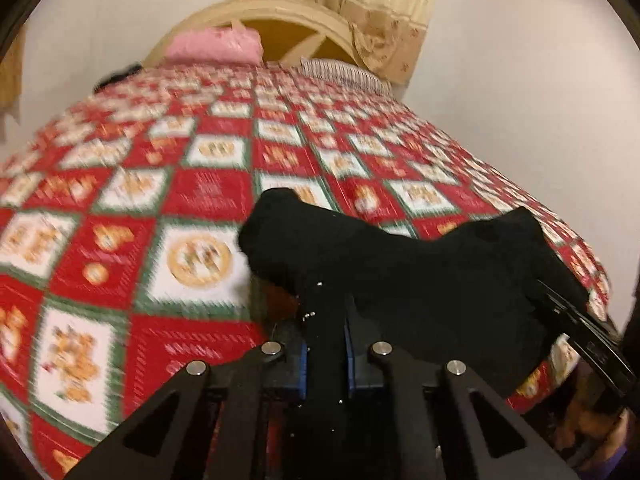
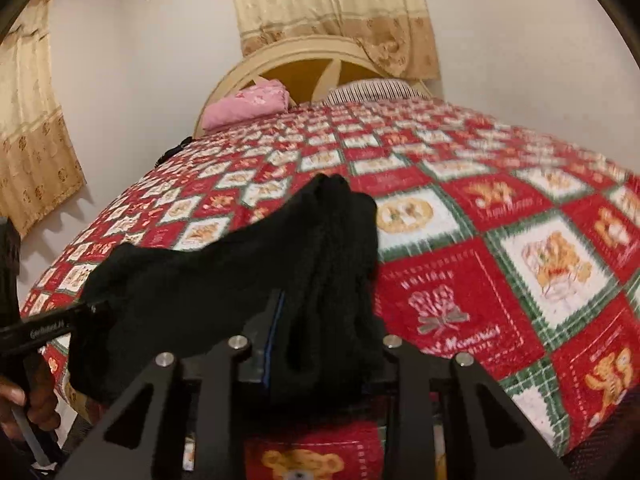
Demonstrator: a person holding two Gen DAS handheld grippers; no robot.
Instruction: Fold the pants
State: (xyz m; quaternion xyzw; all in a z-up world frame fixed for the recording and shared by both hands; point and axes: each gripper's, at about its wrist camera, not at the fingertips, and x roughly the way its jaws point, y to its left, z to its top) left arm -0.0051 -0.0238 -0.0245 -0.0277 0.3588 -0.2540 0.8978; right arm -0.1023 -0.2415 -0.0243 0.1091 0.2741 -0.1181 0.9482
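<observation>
The black pants (image 1: 420, 276) hang stretched between my two grippers above the near edge of the bed (image 1: 120, 240). My left gripper (image 1: 326, 316) is shut on one end of the pants, the cloth bunched over its fingers. In the left wrist view the right gripper (image 1: 560, 300) grips the other end at the right. My right gripper (image 2: 328, 320) is shut on a thick bunch of the pants (image 2: 224, 280). In the right wrist view the left gripper (image 2: 80, 312) holds the far end at the left. The fingertips are hidden by cloth.
The bed carries a red, white and green holiday quilt (image 2: 500, 240). A pink pillow (image 2: 248, 108) and a striped pillow (image 2: 372, 90) lie by the cream headboard (image 2: 304, 60). Beige curtains (image 2: 332, 8) hang behind. White walls flank the bed.
</observation>
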